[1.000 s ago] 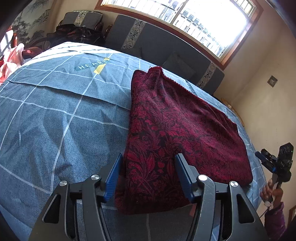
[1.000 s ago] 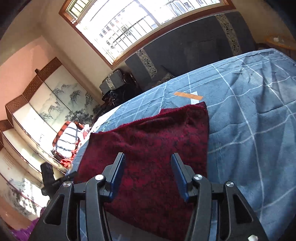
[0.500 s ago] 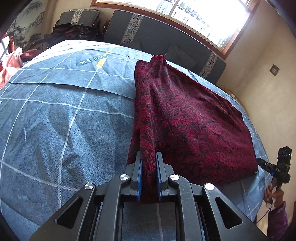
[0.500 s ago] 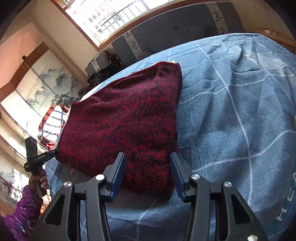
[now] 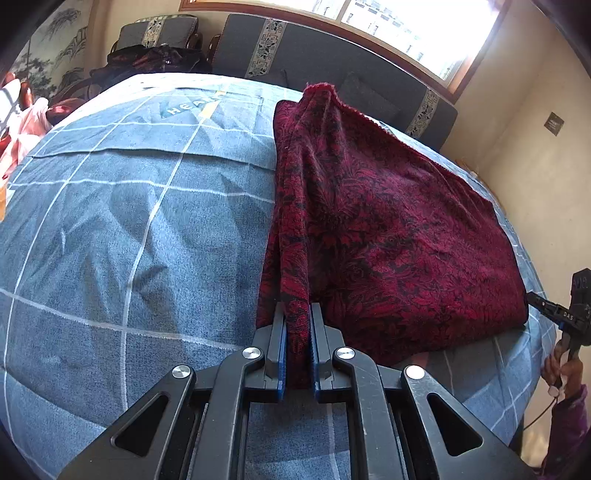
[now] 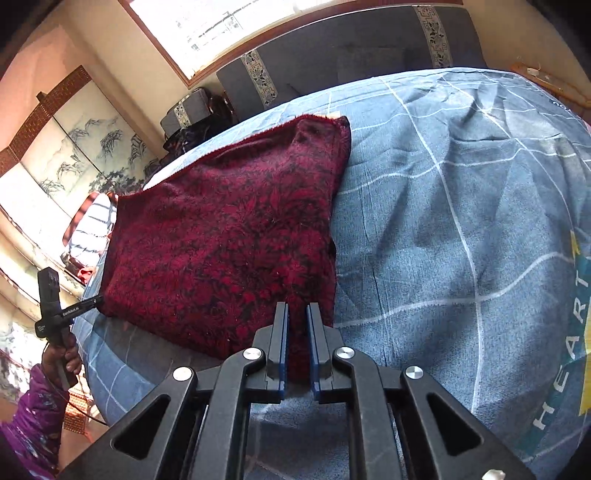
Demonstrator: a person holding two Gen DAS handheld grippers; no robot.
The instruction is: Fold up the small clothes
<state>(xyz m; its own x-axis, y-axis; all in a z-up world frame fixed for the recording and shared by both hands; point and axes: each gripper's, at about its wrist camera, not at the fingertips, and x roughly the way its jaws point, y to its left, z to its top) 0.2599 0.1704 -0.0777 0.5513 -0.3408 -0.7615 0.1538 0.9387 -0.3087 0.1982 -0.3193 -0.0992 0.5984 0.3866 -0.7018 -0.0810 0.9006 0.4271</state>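
Note:
A dark red garment with a black leaf pattern (image 5: 388, 236) lies on the blue checked bedspread (image 5: 110, 229). My left gripper (image 5: 297, 317) is shut on the garment's near left corner and holds that edge bunched and raised off the bed. In the right wrist view the same garment (image 6: 229, 236) spreads to the left, and my right gripper (image 6: 297, 317) is shut on its near right corner. Each gripper shows at the edge of the other's view, at the far corner of the garment: the right one (image 5: 565, 314) and the left one (image 6: 55, 314).
A dark sofa (image 5: 332, 55) with patterned bands stands behind the bed under a window (image 6: 221, 26). Clothes are piled at the far left (image 5: 22, 122). A painted screen (image 6: 74, 155) lines the wall. The bedspread stretches wide to the garment's side (image 6: 461, 221).
My left gripper closed on the garment's corner half a second ago and has since lifted the edge. My right gripper moved down onto its corner and has now closed on it.

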